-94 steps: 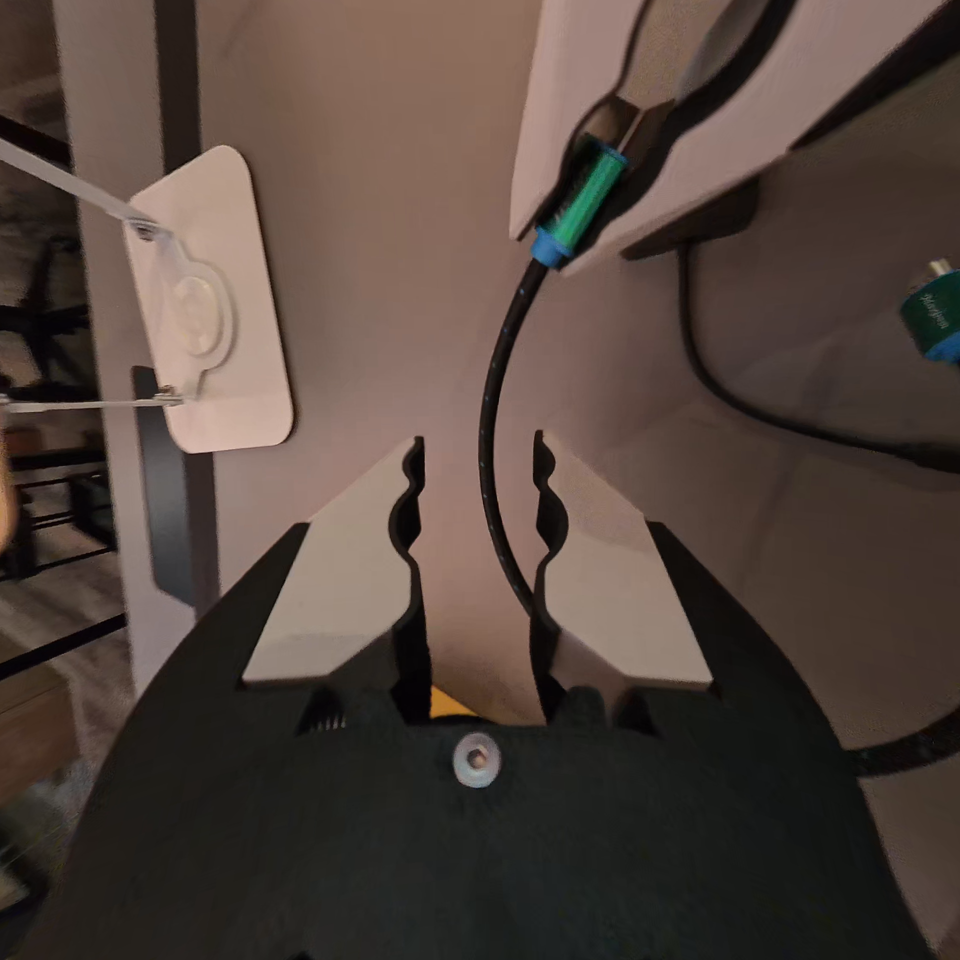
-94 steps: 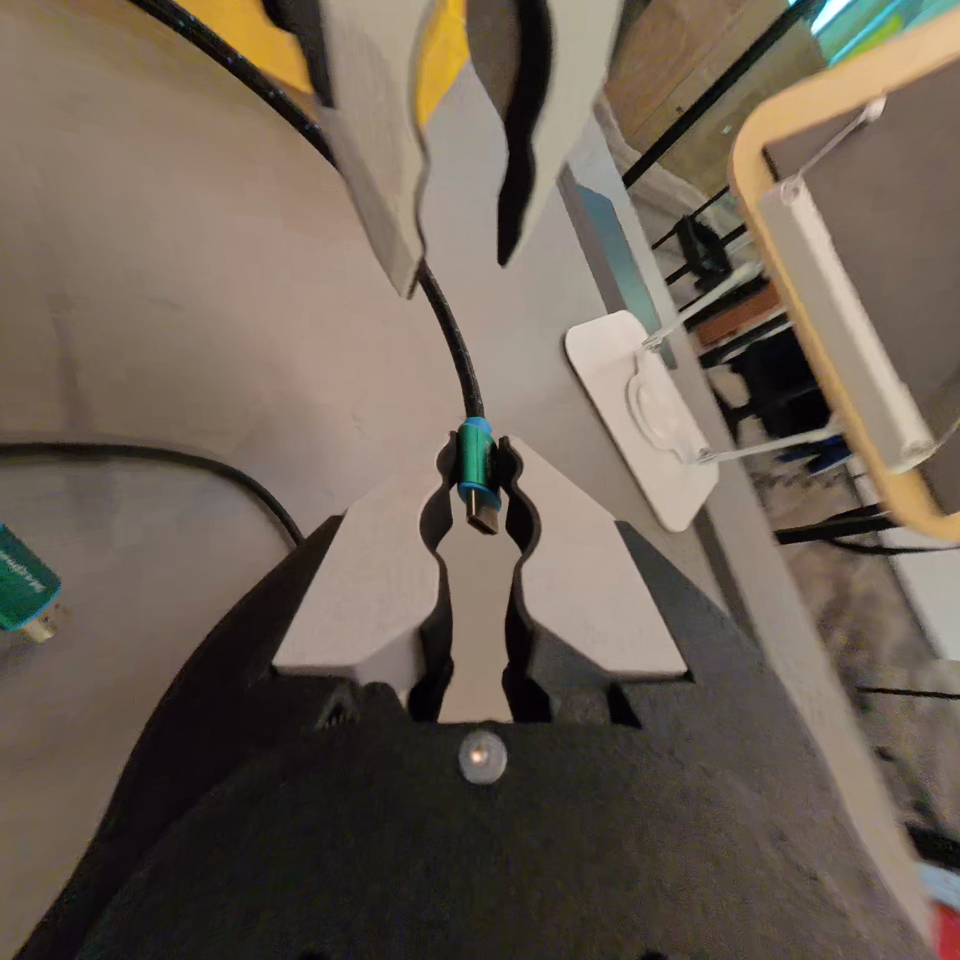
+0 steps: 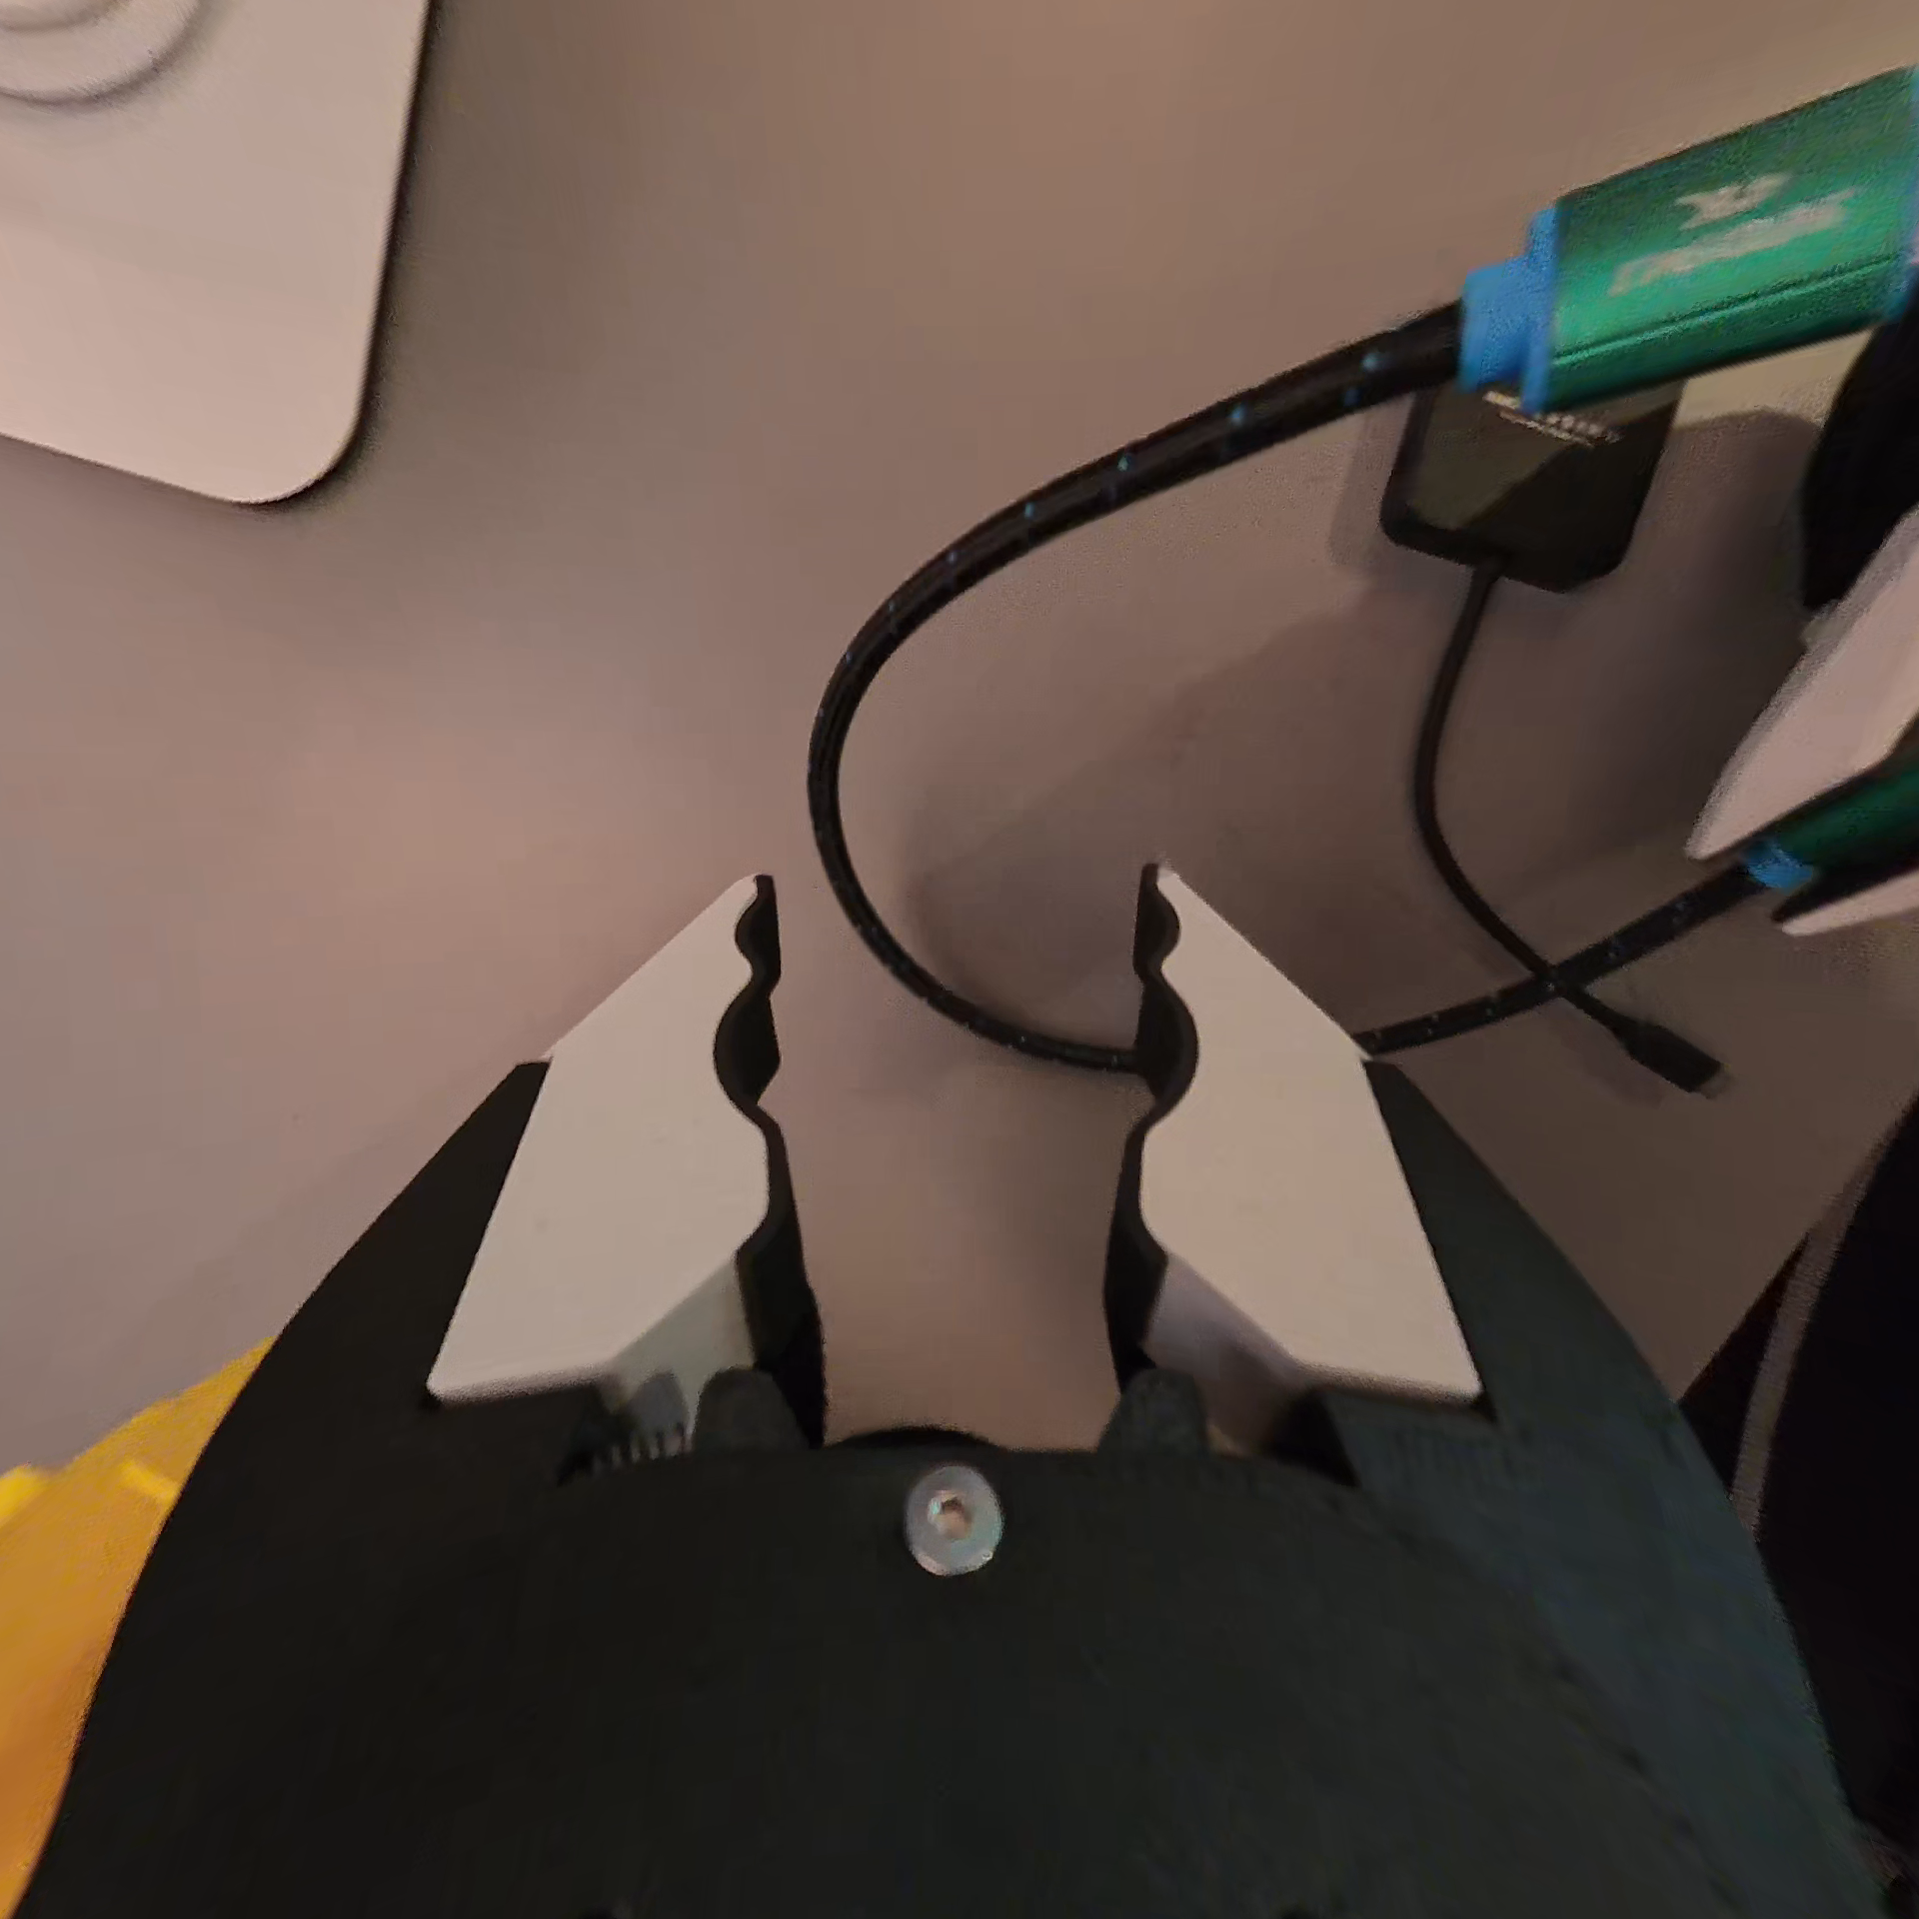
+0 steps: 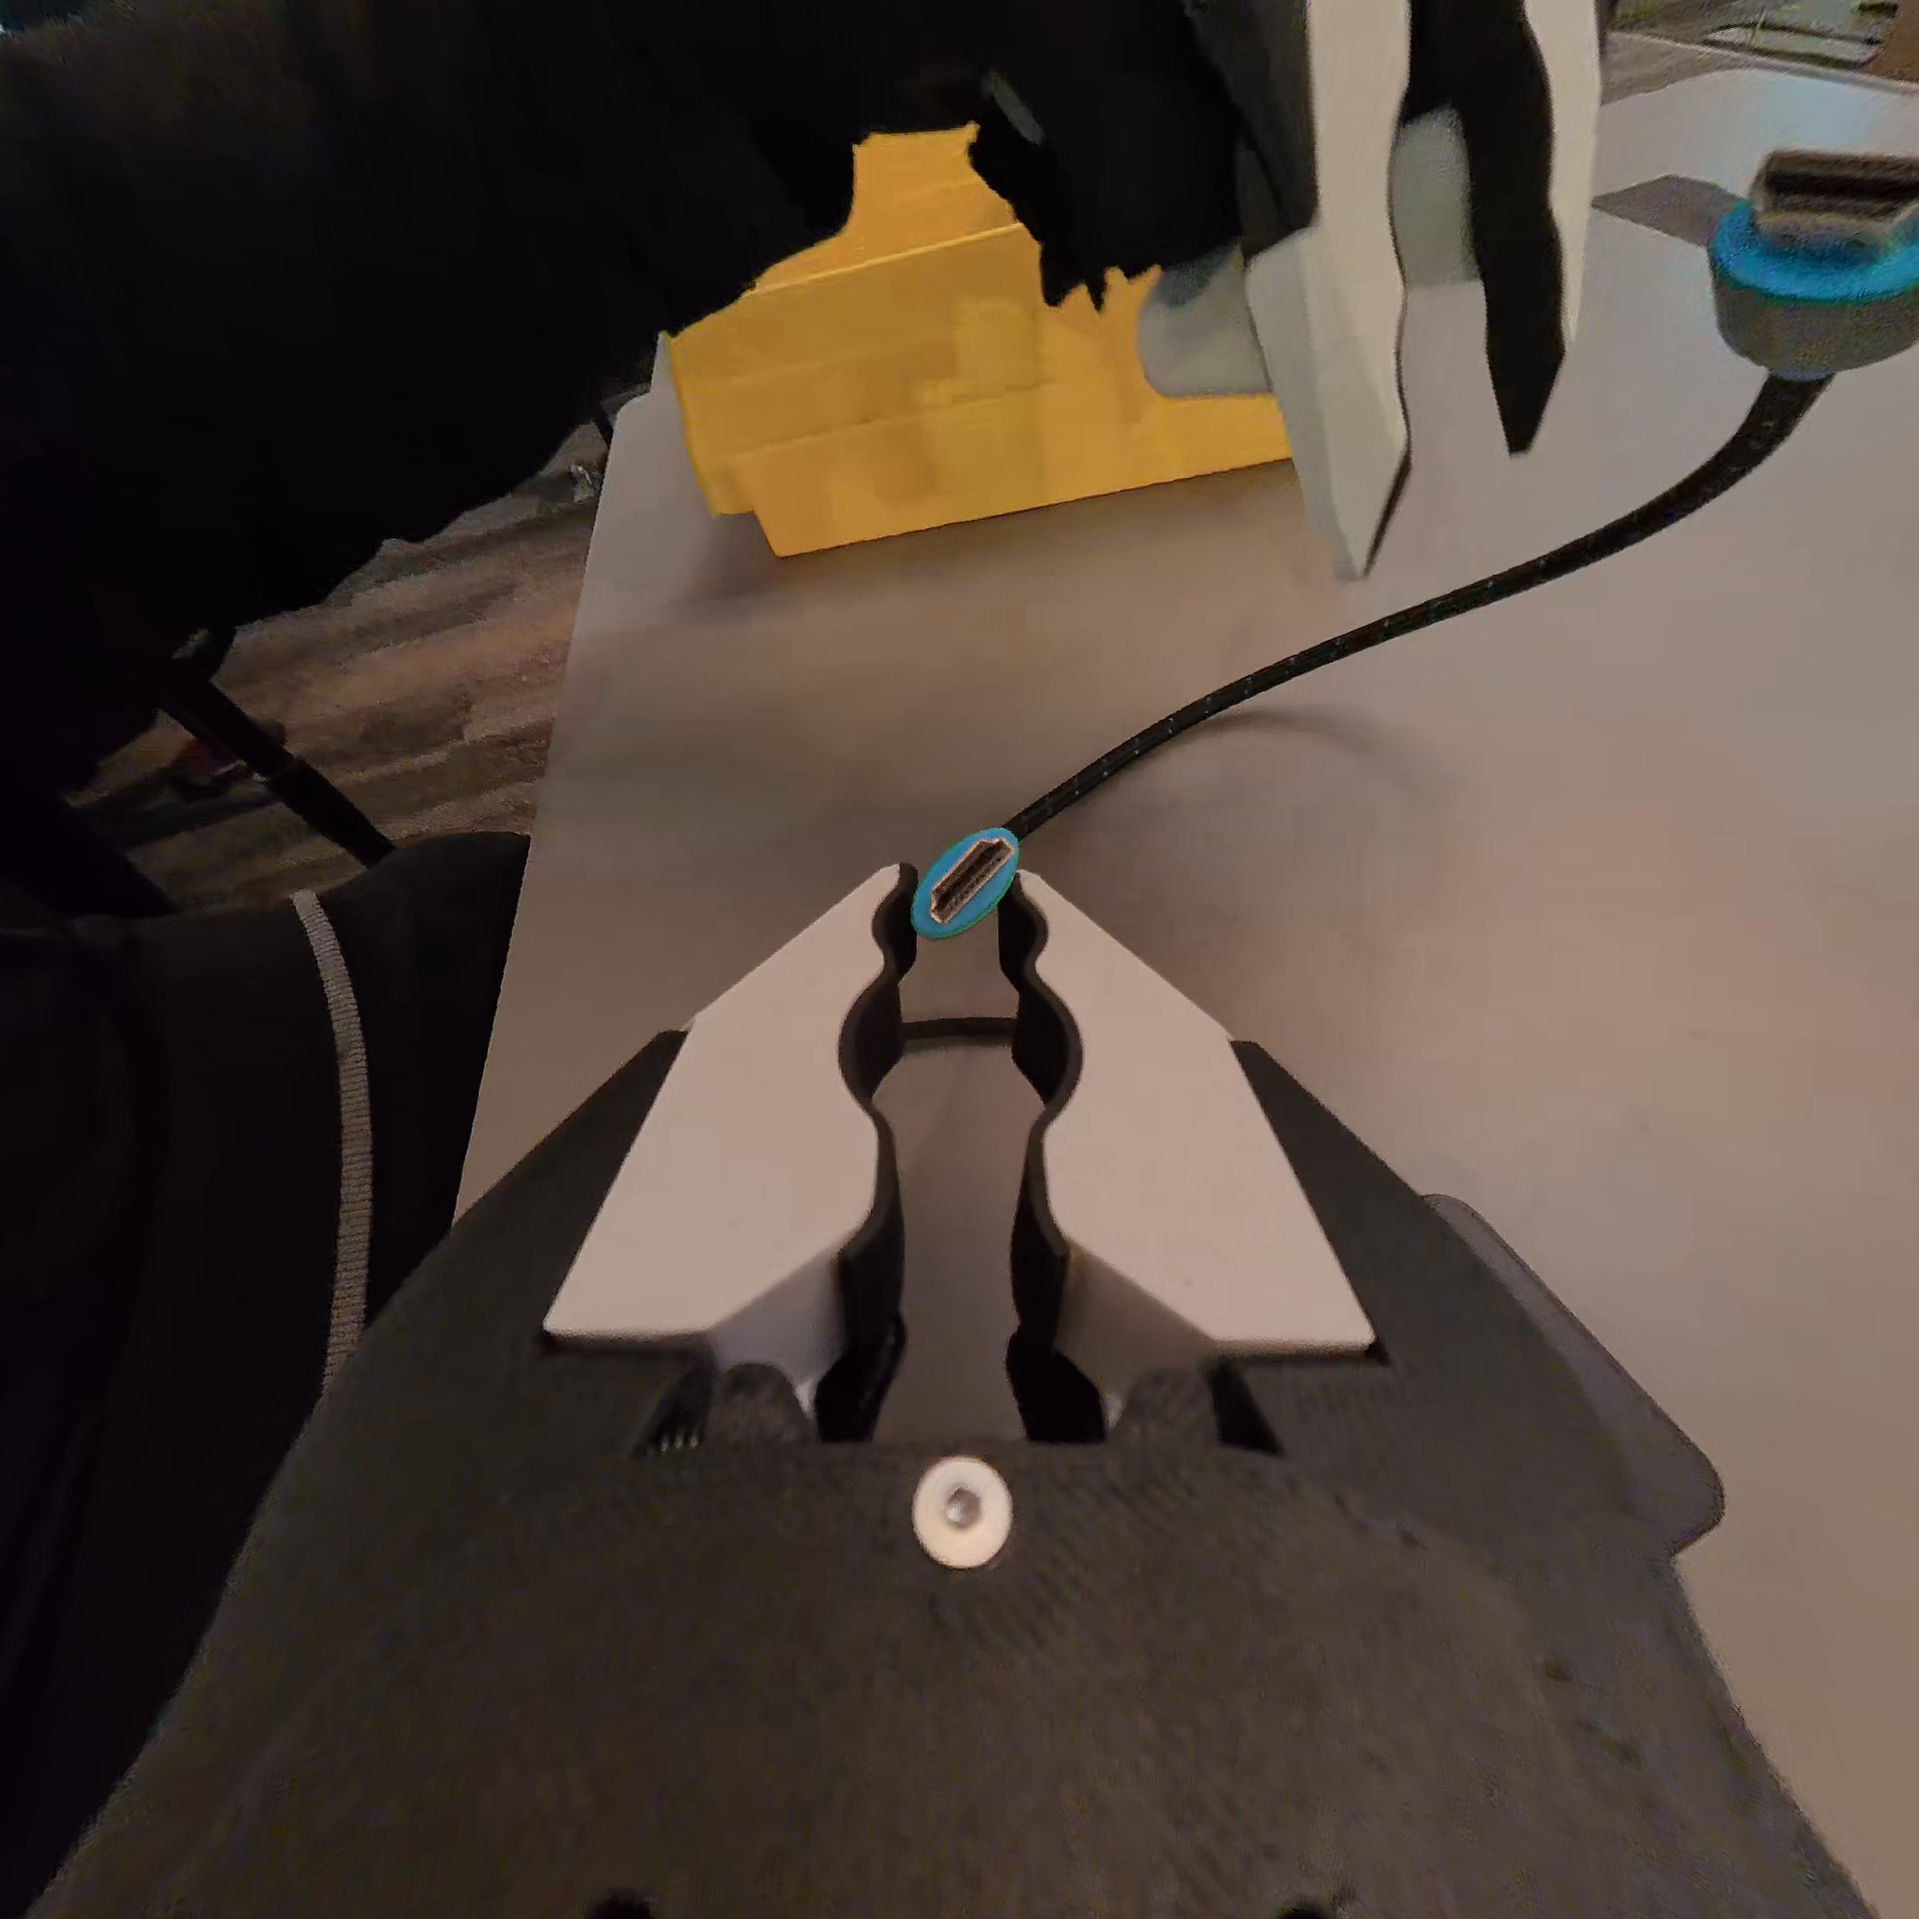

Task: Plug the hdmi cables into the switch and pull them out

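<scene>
In the left wrist view the left gripper point(image 3: 950, 883) is seen spread and empty above a slack braided cable point(image 3: 831, 748) on the table point(image 3: 623, 519), while in the right wrist view the light, rigid HDMI plug point(image 4: 966, 884) is pinched by the right gripper point(image 4: 961, 888) at its shell, judged the best hold.

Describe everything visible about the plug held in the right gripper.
The plug sits pinched between the tips of the right gripper, its metal mouth facing the camera inside an oval blue collar. The left wrist view shows its green body. A black braided cable runs from its back, up and to the right above the grey table.
</scene>
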